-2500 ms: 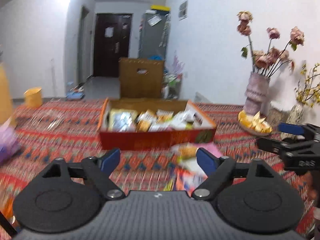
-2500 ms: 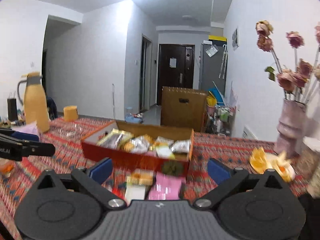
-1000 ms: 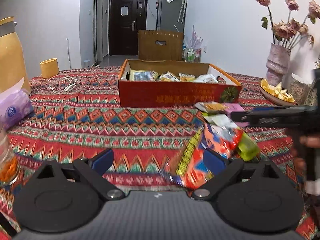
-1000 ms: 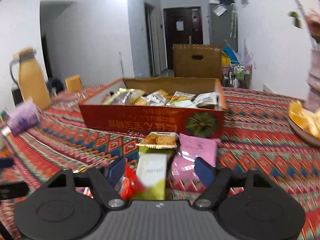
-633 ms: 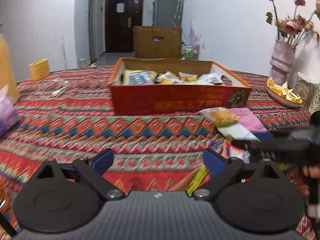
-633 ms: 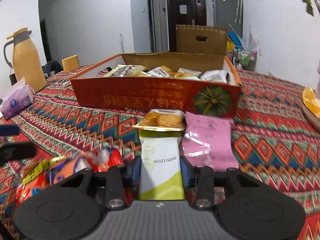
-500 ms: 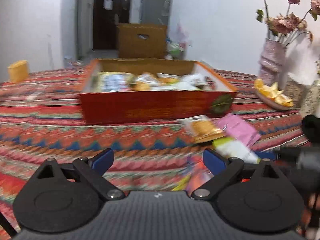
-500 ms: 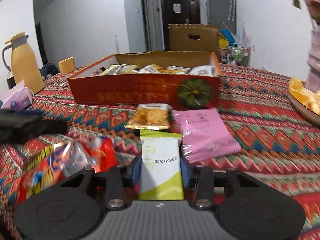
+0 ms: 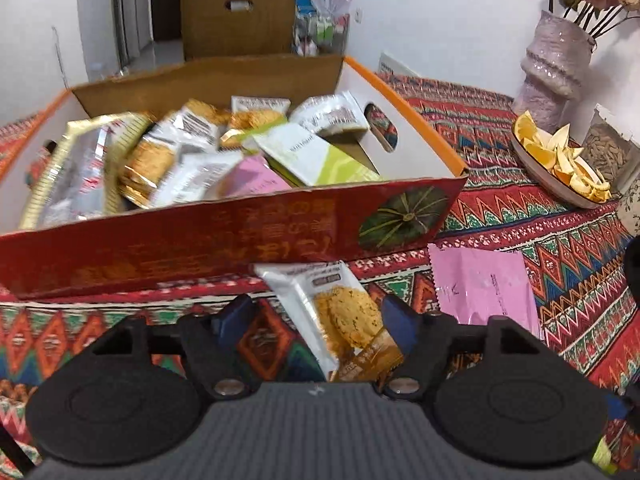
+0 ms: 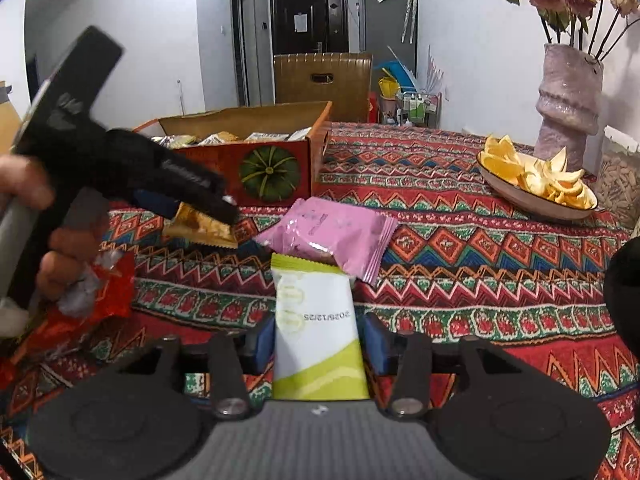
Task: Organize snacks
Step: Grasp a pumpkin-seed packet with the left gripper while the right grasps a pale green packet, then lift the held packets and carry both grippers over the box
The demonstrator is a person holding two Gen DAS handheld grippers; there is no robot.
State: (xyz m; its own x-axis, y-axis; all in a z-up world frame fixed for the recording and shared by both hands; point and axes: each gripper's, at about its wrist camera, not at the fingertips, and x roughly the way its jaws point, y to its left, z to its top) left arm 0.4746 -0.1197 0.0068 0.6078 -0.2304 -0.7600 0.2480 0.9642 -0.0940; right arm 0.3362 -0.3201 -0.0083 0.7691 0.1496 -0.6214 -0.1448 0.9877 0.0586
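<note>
An open red cardboard box (image 9: 200,240) (image 10: 272,172) holds several snack packets. A cookie packet (image 9: 340,312) (image 10: 200,228) lies on the patterned cloth just in front of it. My left gripper (image 9: 316,318) (image 10: 200,210) straddles that packet. Its jaws are closing: the right pad is at the packet's edge and the left pad is still apart from it. My right gripper (image 10: 318,342) has a green-and-white packet (image 10: 316,320) between its pads. Both pads touch the packet's sides while the jaws open slightly. A pink packet (image 9: 484,284) (image 10: 332,232) lies just beyond it.
A crumpled red snack bag (image 10: 100,284) lies at the left under a hand (image 10: 24,188) holding the left gripper. To the right stand a plate (image 10: 520,196) (image 9: 532,176) of orange peels, a pink vase (image 10: 568,100) (image 9: 556,60) with dried roses and a jar of seeds (image 9: 608,152).
My left gripper swept right and forward up to the box front, over the cookie packet, and its jaws narrowed. My right gripper closed on the green-and-white packet and carried it toward the pink packet.
</note>
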